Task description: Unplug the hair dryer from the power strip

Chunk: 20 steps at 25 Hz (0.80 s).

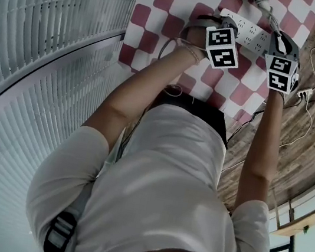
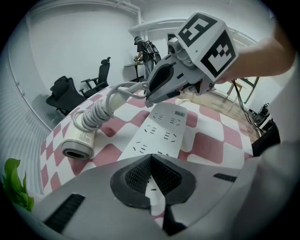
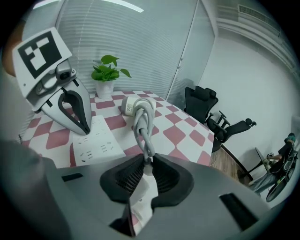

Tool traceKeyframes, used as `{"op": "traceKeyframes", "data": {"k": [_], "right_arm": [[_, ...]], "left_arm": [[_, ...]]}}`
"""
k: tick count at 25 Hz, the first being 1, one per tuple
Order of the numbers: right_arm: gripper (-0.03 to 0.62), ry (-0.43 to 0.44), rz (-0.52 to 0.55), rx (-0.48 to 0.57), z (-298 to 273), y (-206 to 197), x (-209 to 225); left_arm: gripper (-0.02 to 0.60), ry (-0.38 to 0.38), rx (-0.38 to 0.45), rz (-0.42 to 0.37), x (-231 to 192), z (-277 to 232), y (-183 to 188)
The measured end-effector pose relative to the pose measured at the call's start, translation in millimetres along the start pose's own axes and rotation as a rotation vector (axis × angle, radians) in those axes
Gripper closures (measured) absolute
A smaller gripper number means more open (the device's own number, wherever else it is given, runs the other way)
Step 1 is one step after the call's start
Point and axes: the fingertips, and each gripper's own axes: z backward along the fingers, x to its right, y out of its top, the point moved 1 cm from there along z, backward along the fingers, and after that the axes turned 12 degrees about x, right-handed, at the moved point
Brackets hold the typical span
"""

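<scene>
Pinching the hair dryer's white plug (image 3: 143, 190) between its dark ribbed pads, the right gripper (image 3: 146, 161) holds it off to the side of the power strip (image 2: 164, 133), with checked cloth rather than sockets showing beneath the plug. From the left gripper view, this gripper's tip hangs above the strip's far end, apart from it. The left gripper (image 2: 149, 159) has its jaws pressed together with nothing between them, and its tips bear down on the near end of the power strip, whose white top and rows of sockets run away from that point. The grey cord (image 3: 143, 122) rises out of the plug and leads away from the strip to the hair dryer (image 2: 79, 140), where it is wound in loops around the body. The dryer lies on its side on the cloth, near the strip's long edge but not touching it, its round mouth open toward the left gripper. Strip and dryer both rest on a red-and-white checked tablecloth (image 2: 206, 145). Beyond the strip's far end stands a potted green plant (image 3: 108, 72) in a white pot, with slatted blinds (image 3: 117, 42) behind it. Farther off from the strip, past the table edge, are black office chairs (image 3: 206, 105).
</scene>
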Motion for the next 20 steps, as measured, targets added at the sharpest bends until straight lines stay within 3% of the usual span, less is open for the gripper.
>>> {"op": "traceKeyframes", "data": {"k": [8, 12, 20], "right_arm": [[0.517, 0.006, -0.025, -0.002, -8, -16, -19], [0.462, 0.020, -0.041, 0.017, -13, -20, -24], [0.448, 0.015, -0.078, 0.091, 16, 6, -23]], "left_arm": [[0.551, -0.001, 0.022, 0.027, 2, 1, -13], [0.551, -0.005, 0.061, 0.052, 4, -10, -24], [0.550, 0.054, 0.093, 0.060, -1, 0, -17]]}}
